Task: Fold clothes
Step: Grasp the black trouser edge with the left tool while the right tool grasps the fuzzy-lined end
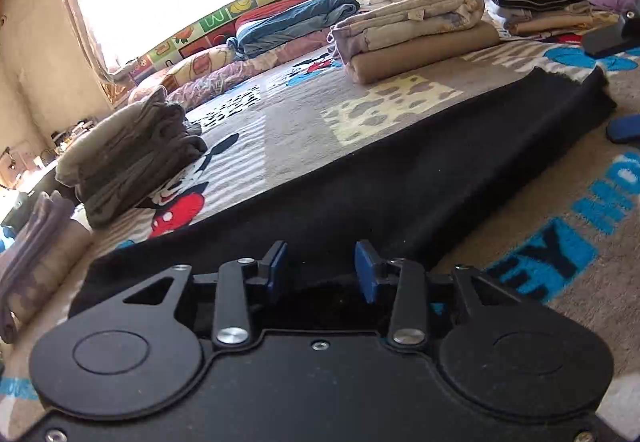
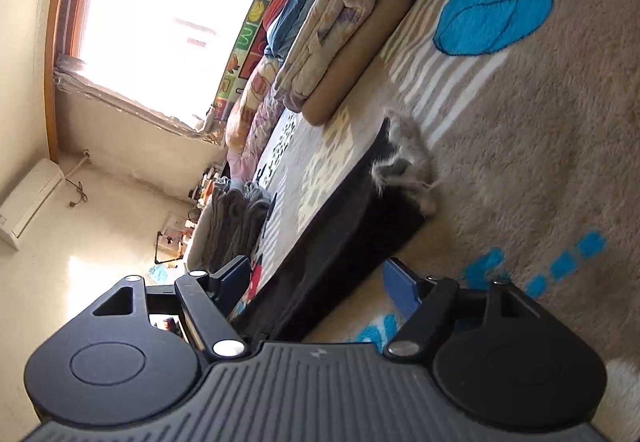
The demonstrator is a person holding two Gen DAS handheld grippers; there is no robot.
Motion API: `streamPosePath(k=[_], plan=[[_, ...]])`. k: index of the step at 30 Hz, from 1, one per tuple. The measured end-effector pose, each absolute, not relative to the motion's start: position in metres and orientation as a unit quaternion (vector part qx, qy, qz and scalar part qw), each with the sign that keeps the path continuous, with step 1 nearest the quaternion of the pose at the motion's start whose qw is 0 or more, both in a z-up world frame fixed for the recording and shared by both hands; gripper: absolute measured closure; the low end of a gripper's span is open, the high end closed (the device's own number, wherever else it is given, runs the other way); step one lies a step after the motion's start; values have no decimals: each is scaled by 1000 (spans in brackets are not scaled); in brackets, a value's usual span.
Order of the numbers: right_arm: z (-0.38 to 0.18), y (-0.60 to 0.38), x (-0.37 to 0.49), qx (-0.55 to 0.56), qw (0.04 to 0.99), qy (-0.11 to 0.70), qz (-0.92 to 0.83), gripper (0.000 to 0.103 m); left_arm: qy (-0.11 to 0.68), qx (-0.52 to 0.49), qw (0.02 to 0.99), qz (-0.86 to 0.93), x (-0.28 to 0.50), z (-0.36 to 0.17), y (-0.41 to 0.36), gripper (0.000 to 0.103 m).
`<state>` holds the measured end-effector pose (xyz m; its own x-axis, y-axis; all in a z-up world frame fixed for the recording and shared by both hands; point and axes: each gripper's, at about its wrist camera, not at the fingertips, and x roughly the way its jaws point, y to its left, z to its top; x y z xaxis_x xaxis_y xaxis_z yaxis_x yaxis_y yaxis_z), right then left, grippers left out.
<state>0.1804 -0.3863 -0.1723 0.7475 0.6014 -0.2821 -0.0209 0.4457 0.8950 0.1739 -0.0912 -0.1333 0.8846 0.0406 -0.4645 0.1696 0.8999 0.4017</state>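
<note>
- one black cloth [image 1: 360, 177] flat on the cartoon rug [image 1: 560, 201]
- two folded piles beyond the cloth: grey [image 1: 132, 157], beige [image 1: 412, 37]
- my two grippers

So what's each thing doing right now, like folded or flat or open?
black garment: laid flat on the rug, long and narrow.
left tool: open, low over the garment's near end, gripping nothing.
right tool: open, the garment's edge in the gap, not pinched.
grey pile: folded, stacked.
beige blankets: folded, stacked.
</note>
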Motion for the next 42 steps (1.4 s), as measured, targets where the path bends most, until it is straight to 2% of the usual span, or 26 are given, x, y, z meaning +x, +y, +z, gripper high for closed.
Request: streamPosePath(k=[4, 8, 12, 15, 20, 22, 29, 31, 32, 38, 39, 40, 42], plan=[[-174, -387, 185, 483, 805, 291, 185, 37, 192, 213, 957, -40, 157, -117, -96, 67], [-177, -396, 185, 499, 802, 280, 170, 45, 255, 198, 945, -43, 173, -136, -93, 67], [-180, -404, 184, 516, 795, 274, 161, 45, 205, 204, 955, -62, 154, -116, -99, 67], [-180, -407, 182, 529, 789, 269, 159, 39, 178, 296, 930, -126, 138, -117, -129, 59], [-181, -417, 181, 540, 789, 255, 142, 39, 144, 455, 861, -178, 130, -154, -192, 59], [-181, -421, 180, 543, 789, 251, 138, 38, 125, 500, 838, -179, 135, -167, -214, 64], [-188, -434, 181, 560, 776, 246, 156, 37, 71, 601, 776, -179, 151, -184, -248, 70], [-189, -435, 182, 567, 770, 242, 162, 34, 63, 616, 763, -185, 150, -187, -250, 88], [-189, -436, 182, 571, 768, 239, 165, 33, 65, 615, 763, -188, 150, -188, -250, 91], [-185, -433, 183, 572, 765, 238, 177, 23, 85, 560, 801, -194, 152, -164, -246, 88], [-185, -433, 183, 573, 764, 238, 177, 22, 86, 564, 797, -199, 149, -163, -246, 75], [-184, -433, 182, 574, 764, 237, 176, 22, 84, 573, 791, -198, 143, -164, -247, 72], [-185, -434, 183, 579, 761, 236, 176, 22, 80, 589, 781, -192, 132, -168, -247, 72]])
